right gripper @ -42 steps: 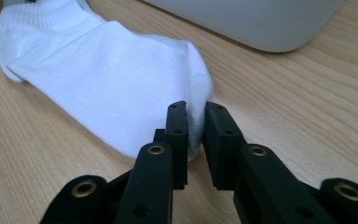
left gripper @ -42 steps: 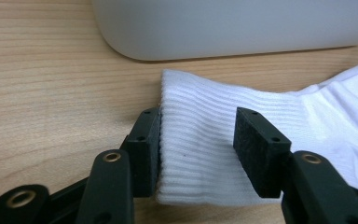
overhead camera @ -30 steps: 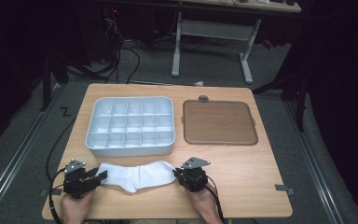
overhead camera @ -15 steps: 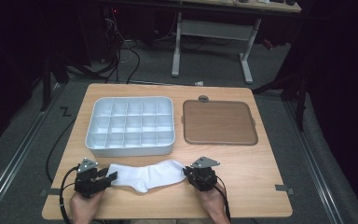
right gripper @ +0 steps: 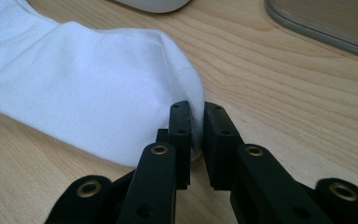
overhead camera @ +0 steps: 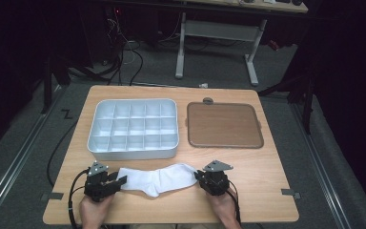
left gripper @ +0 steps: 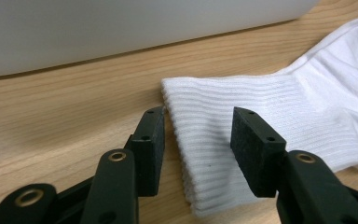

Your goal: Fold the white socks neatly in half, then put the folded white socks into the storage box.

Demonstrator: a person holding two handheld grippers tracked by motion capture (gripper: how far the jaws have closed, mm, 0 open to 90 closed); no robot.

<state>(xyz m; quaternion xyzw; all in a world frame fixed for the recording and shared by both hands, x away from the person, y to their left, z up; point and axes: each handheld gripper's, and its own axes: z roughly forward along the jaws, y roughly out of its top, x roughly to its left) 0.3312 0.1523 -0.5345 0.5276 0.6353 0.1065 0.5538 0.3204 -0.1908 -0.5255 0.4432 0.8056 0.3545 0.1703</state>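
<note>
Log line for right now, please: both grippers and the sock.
left gripper: open, closing, astride sock cuff | right gripper: shut on sock toe | sock: flat on table, before tray

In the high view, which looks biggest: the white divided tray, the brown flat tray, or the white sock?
1. White divided tray
2. Brown flat tray, only slightly smaller, so nearly alike
3. White sock, clearly smallest

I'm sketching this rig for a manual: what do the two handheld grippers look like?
Both the left gripper and the right gripper are black, each topped by a grey three-cornered plate and trailing a black cable. Each has two black jaws ending in flat rectangular pads, with brass-coloured rivets at the joints. The forearms are bare, with no sleeves visible.
</note>
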